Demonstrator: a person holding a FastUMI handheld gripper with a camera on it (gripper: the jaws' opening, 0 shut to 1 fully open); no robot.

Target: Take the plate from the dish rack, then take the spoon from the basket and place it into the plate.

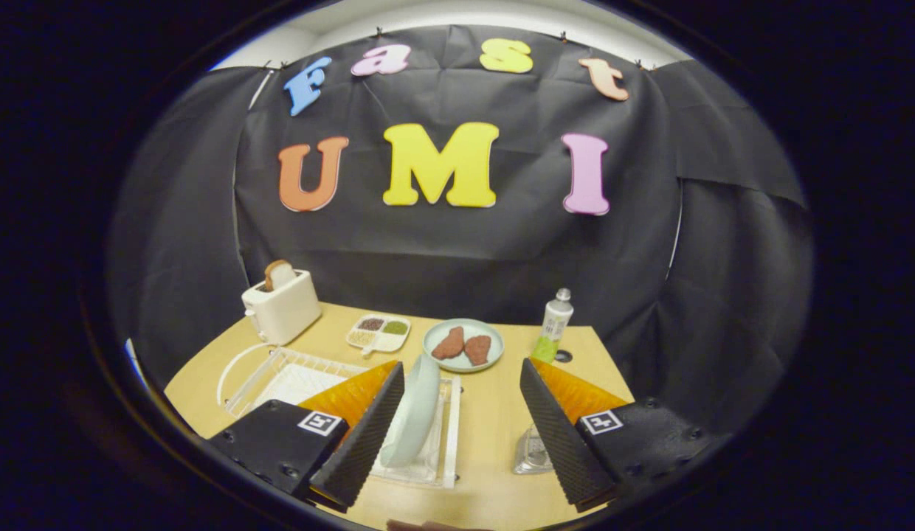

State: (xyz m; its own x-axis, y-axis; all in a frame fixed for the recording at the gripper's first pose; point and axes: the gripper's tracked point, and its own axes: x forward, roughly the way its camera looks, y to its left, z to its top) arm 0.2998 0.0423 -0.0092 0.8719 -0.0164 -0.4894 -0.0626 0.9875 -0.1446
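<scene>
Gripper view, gripper (461,431) spread wide, pale plate (413,413) upright in dish rack (446,442), beside its left finger

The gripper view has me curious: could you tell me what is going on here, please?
A person's handheld gripper hangs open over a wooden table. A pale green plate stands on edge in the clear dish rack, right beside the left finger, not yet gripped. Beyond the fingers sit a toaster, a divided tray, a plate of food and a bottle.
</scene>
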